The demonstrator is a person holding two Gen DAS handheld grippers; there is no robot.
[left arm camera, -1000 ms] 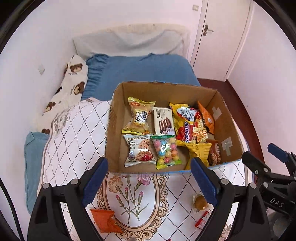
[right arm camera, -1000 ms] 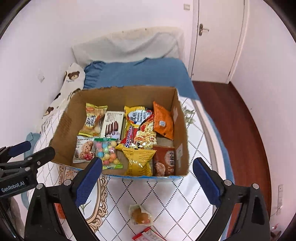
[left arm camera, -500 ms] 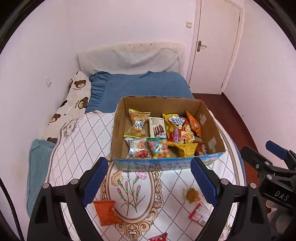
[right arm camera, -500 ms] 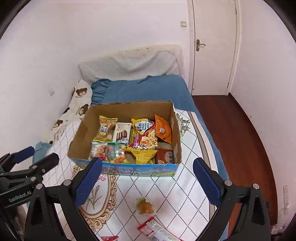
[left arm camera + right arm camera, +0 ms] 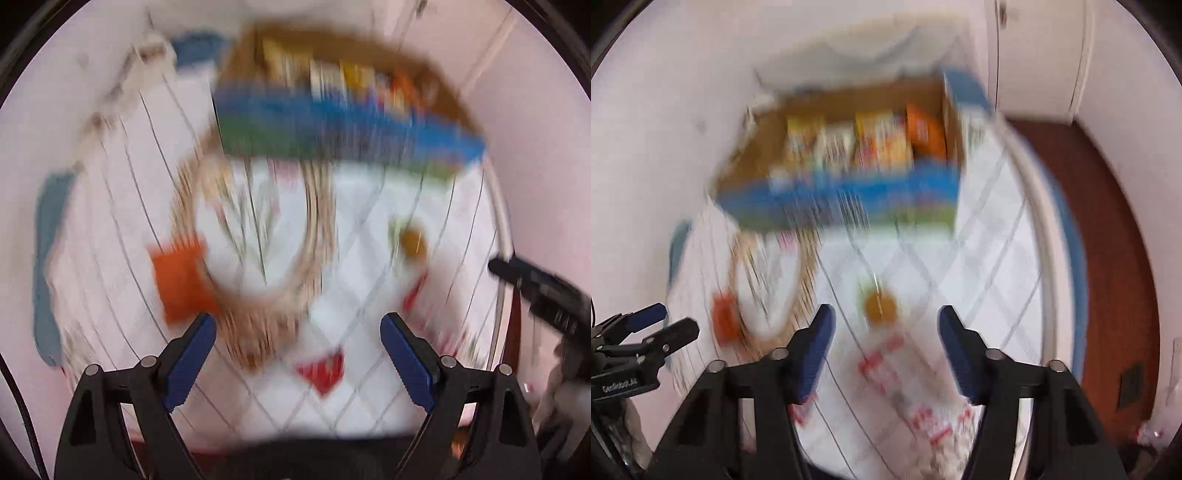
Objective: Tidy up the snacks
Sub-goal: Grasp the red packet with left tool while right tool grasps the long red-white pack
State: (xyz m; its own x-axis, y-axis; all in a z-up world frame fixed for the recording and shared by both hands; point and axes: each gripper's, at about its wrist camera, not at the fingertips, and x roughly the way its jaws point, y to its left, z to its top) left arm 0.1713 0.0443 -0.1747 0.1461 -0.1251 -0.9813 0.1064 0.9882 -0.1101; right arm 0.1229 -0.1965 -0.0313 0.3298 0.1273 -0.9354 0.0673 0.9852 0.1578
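Both views are motion-blurred. A cardboard box (image 5: 332,122) with a blue front, holding several snack packs, stands at the far side of the round quilted table (image 5: 369,236); it also shows in the right wrist view (image 5: 842,195). Loose on the cloth lie an orange packet (image 5: 181,280), a small round golden snack (image 5: 412,240) and a red wrapper (image 5: 321,371). My left gripper (image 5: 298,345) is open and empty above the near cloth. My right gripper (image 5: 884,336) is open and empty, just short of the golden snack (image 5: 880,306). Red-printed wrappers (image 5: 882,365) lie between its fingers.
A bed with blue bedding (image 5: 195,48) lies beyond the table. A white wall is on the left, a white door (image 5: 1041,55) at the back right. Dark wood floor (image 5: 1115,258) runs right of the table. The other gripper shows at each view's edge (image 5: 639,343).
Both grippers have pulled back from the box and dropped lower toward the near cloth. The loose snacks now appear larger and closer. The right jaws look narrower than before.
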